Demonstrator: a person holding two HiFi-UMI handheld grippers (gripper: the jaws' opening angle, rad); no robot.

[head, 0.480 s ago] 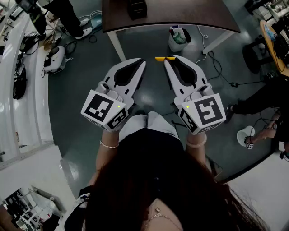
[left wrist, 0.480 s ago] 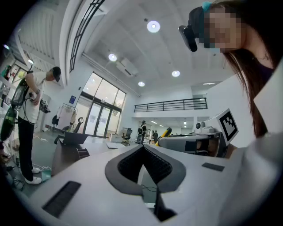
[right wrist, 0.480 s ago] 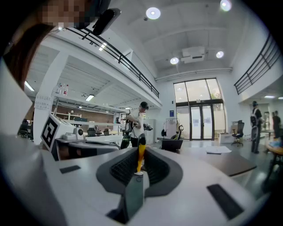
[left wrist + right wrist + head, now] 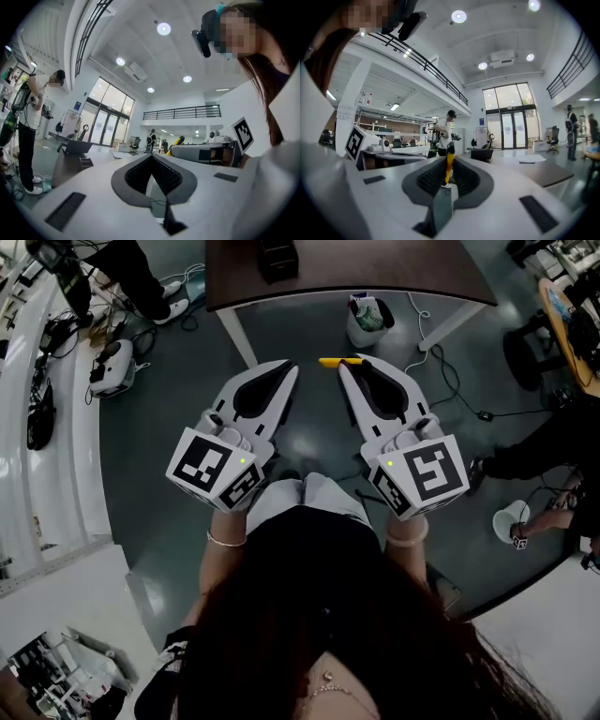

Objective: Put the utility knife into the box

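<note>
My right gripper (image 4: 345, 363) is shut on a yellow utility knife (image 4: 330, 362), which sticks out to the left from the jaw tips. In the right gripper view the knife (image 4: 449, 164) stands upright between the dark pads (image 4: 432, 180). My left gripper (image 4: 292, 367) is held beside it at the same height, shut, with nothing between its jaws (image 4: 152, 157). Both hang over the grey floor, just short of a brown table (image 4: 394, 277). A dark box (image 4: 278, 259) sits on that table, beyond the left gripper.
A white bin (image 4: 367, 322) with rubbish stands under the table, near its white legs (image 4: 242, 334). Cables (image 4: 450, 381) trail across the floor at the right. A person (image 4: 141, 273) stands at the upper left; a seated person's leg (image 4: 525, 460) is at the right.
Both grippers and the knife have drifted very slightly up and left. The grips are unchanged.
</note>
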